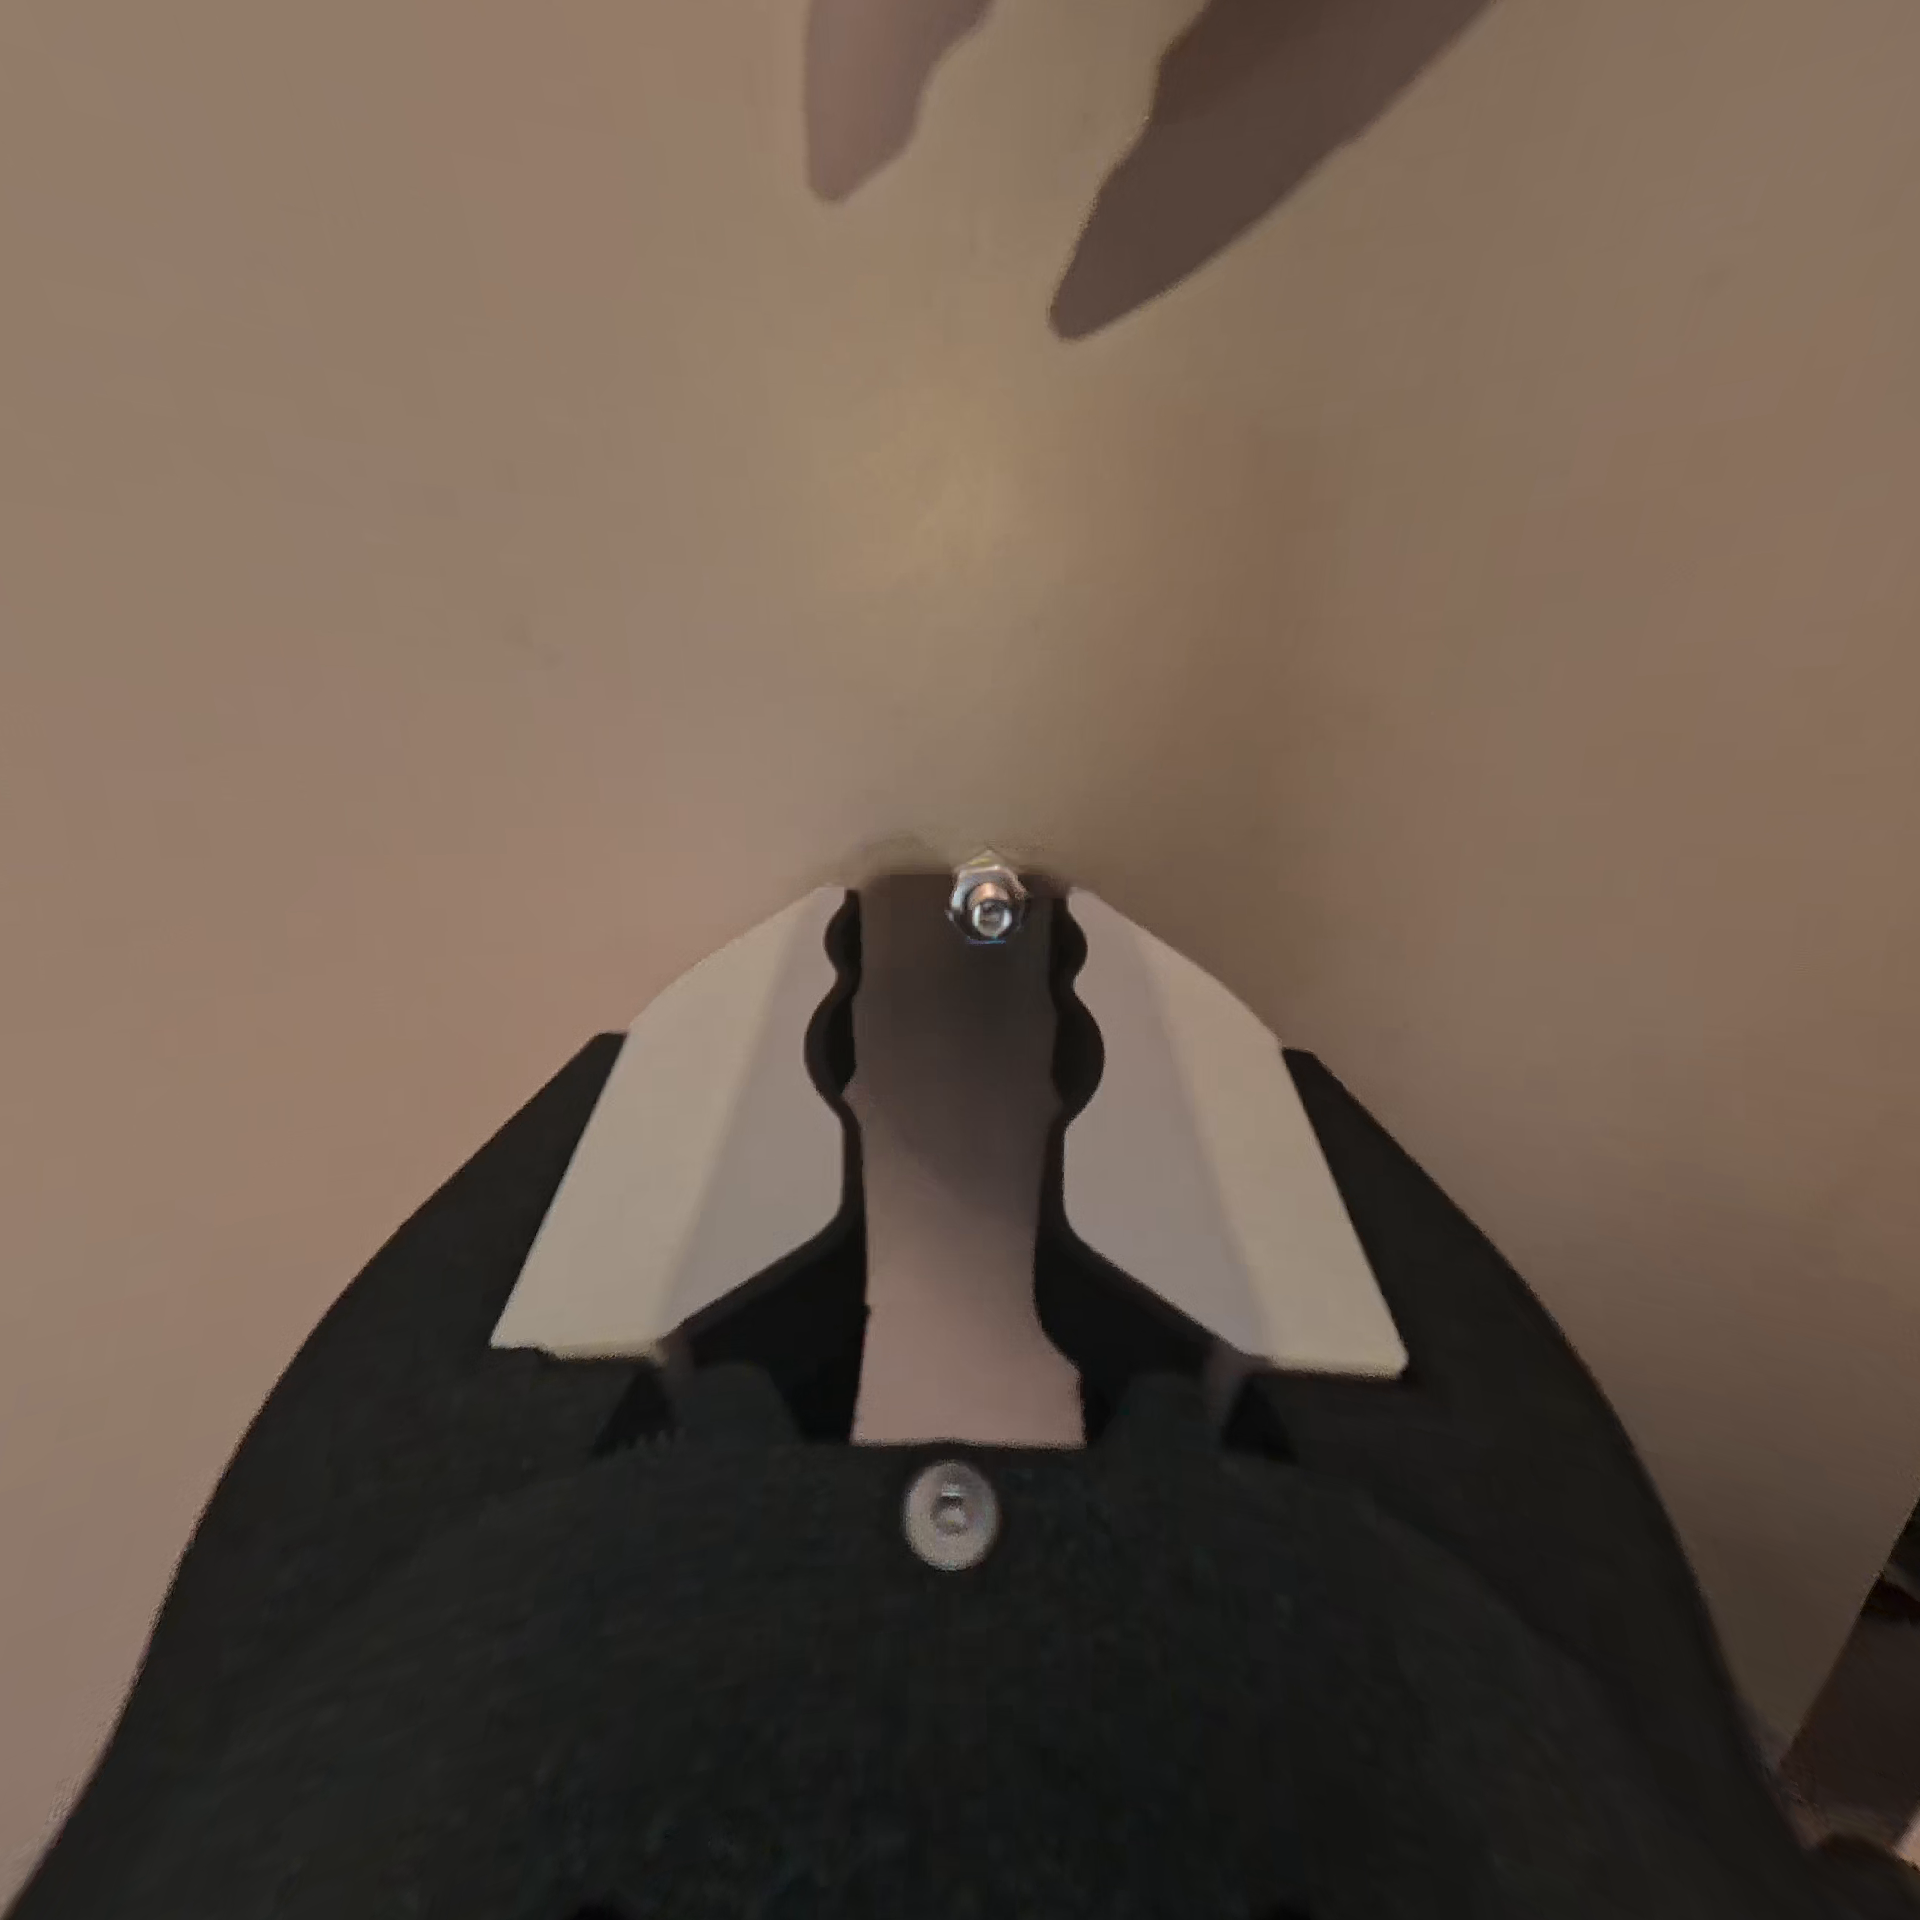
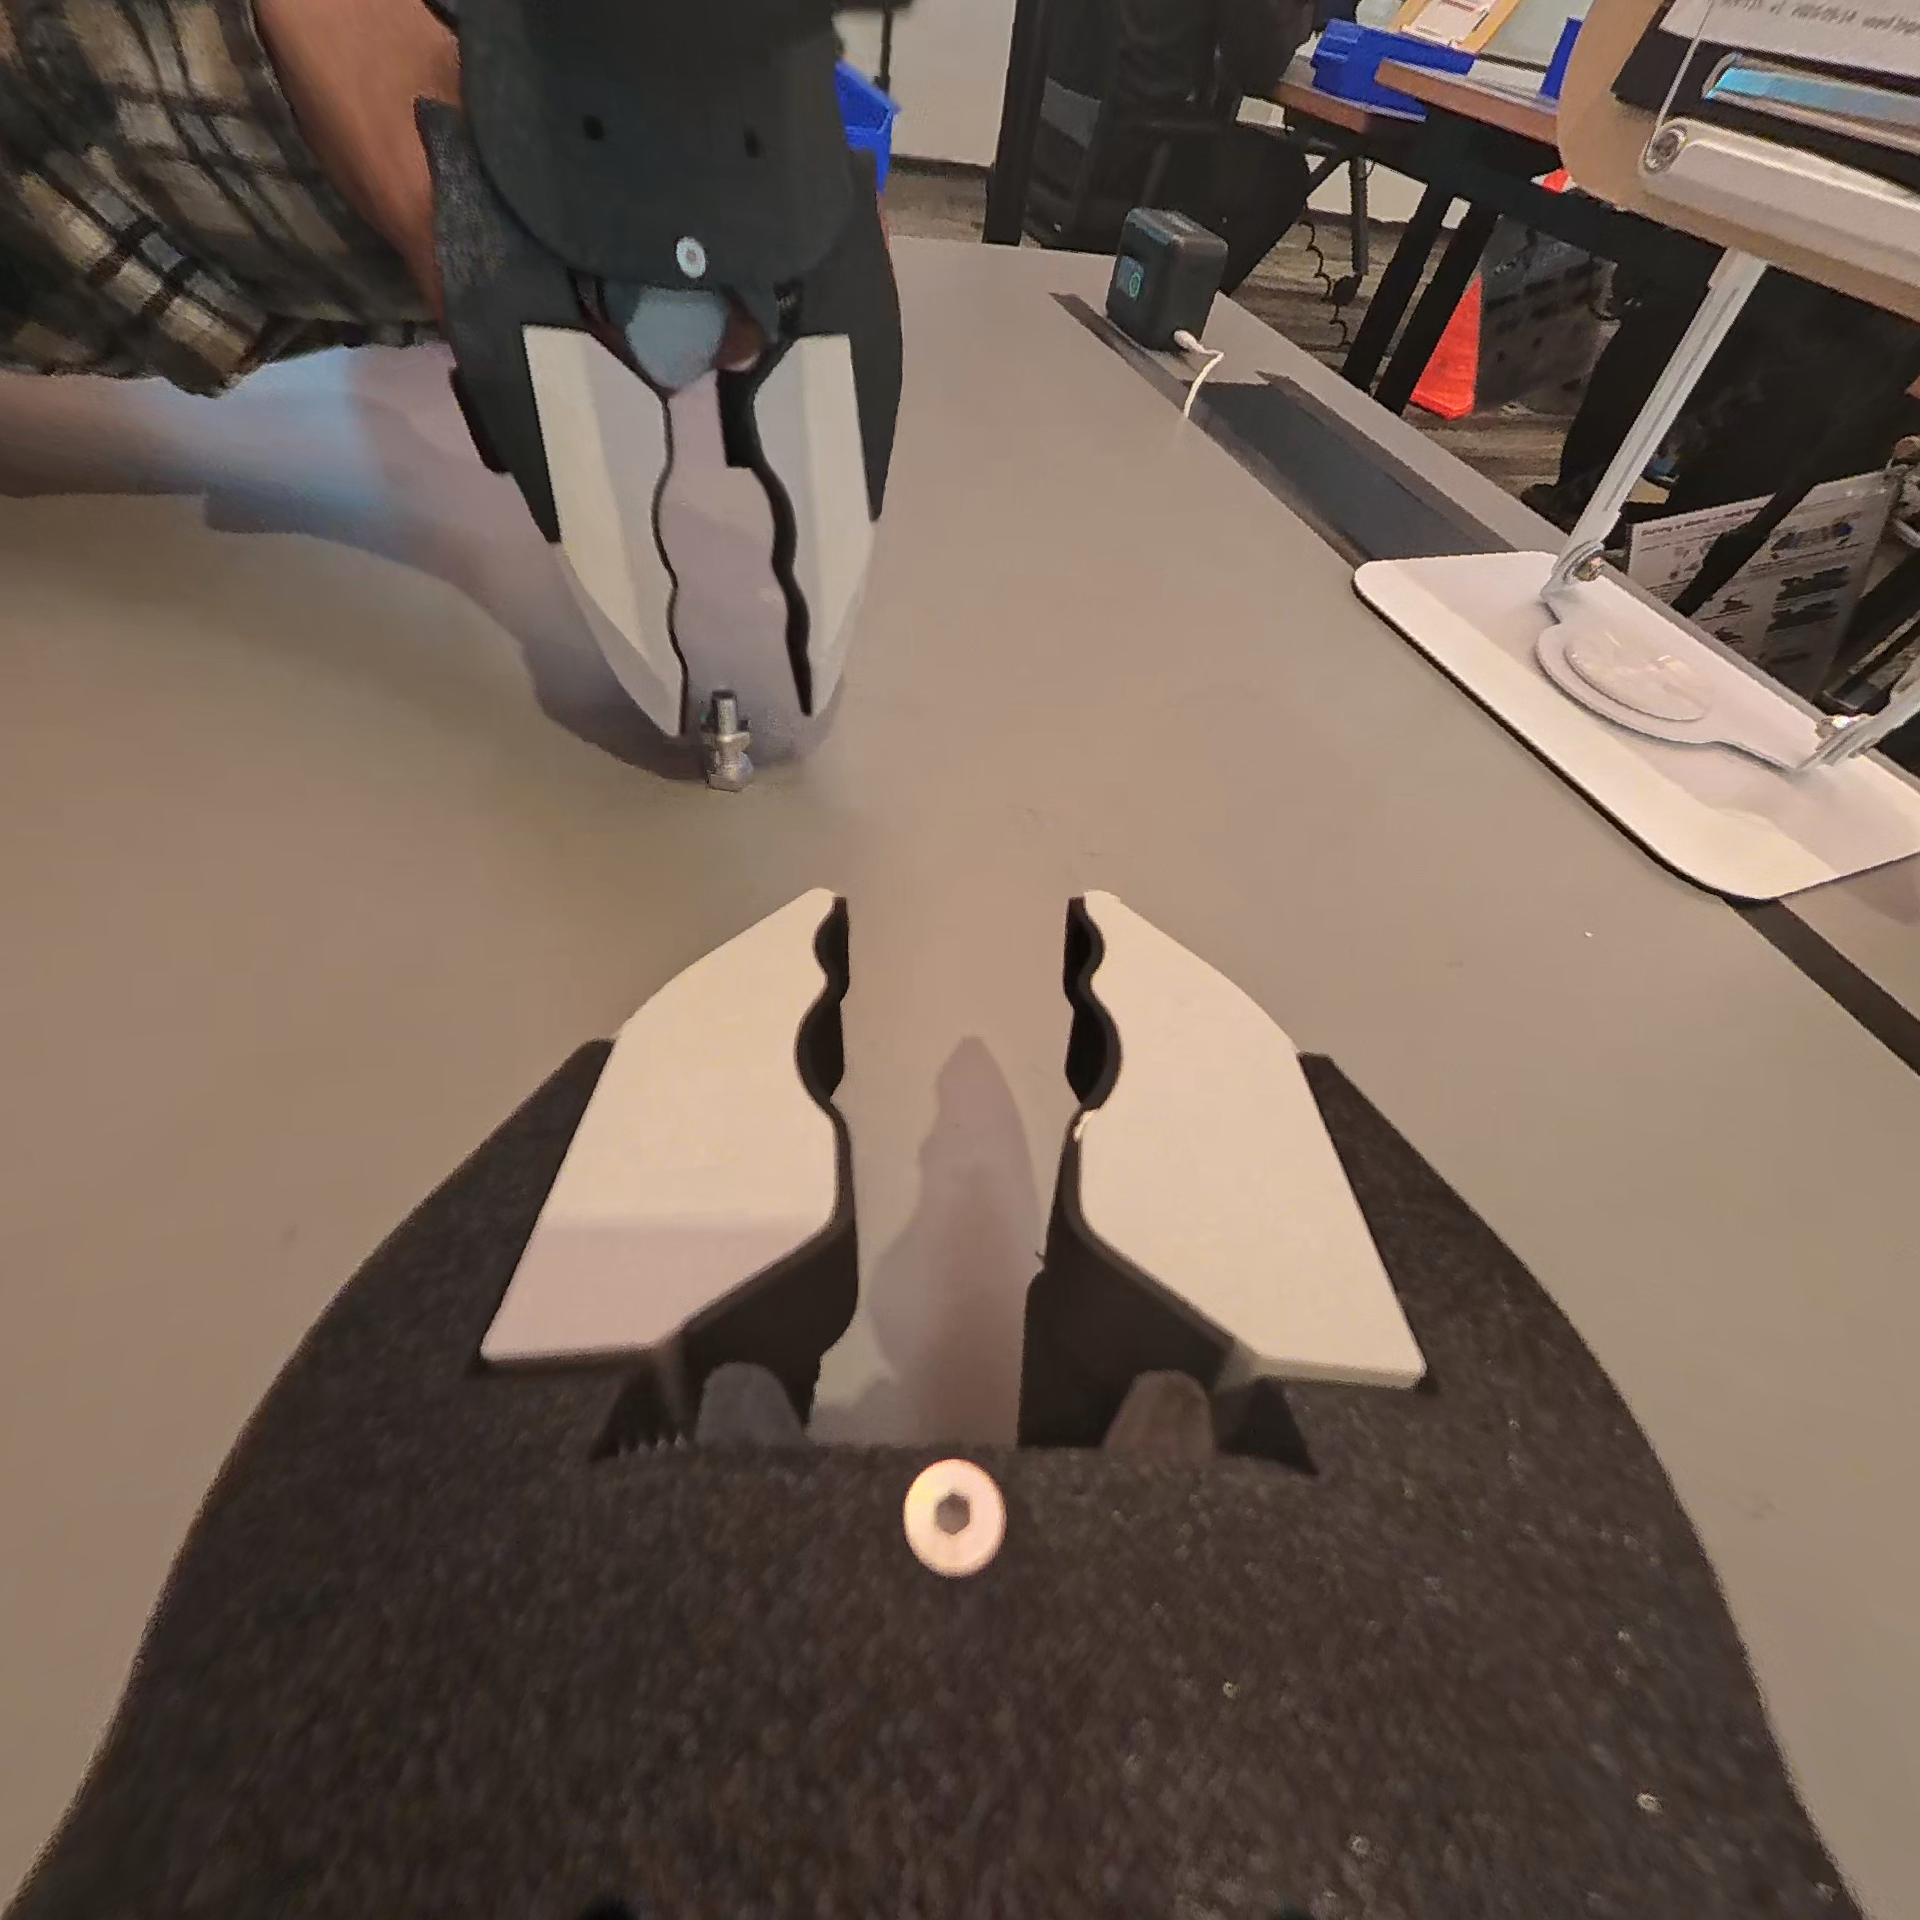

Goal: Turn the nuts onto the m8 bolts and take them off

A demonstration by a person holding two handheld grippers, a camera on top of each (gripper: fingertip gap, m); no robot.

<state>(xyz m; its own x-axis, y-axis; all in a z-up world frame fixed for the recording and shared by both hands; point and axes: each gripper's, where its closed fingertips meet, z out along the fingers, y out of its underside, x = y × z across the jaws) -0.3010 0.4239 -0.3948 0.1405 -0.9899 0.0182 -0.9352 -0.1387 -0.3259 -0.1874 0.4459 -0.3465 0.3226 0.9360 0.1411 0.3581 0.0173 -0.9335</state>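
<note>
A silver bolt with a nut on it (image 2: 725, 743) stands upright on the grey table (image 2: 1143, 727). My left gripper (image 2: 743, 712) points straight down over it. Its jaws are open, with the tips on either side of the bolt just above the table. In the left wrist view the bolt and nut (image 1: 987, 914) sit between the fingertips of the left gripper (image 1: 958, 909), nearer the right finger. My right gripper (image 2: 956, 914) is open and empty, low over the table and a short way in front of the bolt.
A white stand with a flat base plate (image 2: 1621, 727) sits at the table's right edge. A small dark box with a white cable (image 2: 1164, 275) sits at the far end by a dark slot. A person's plaid sleeve (image 2: 156, 187) is behind the left gripper. My right fingertips sit around 12 cm from my left ones.
</note>
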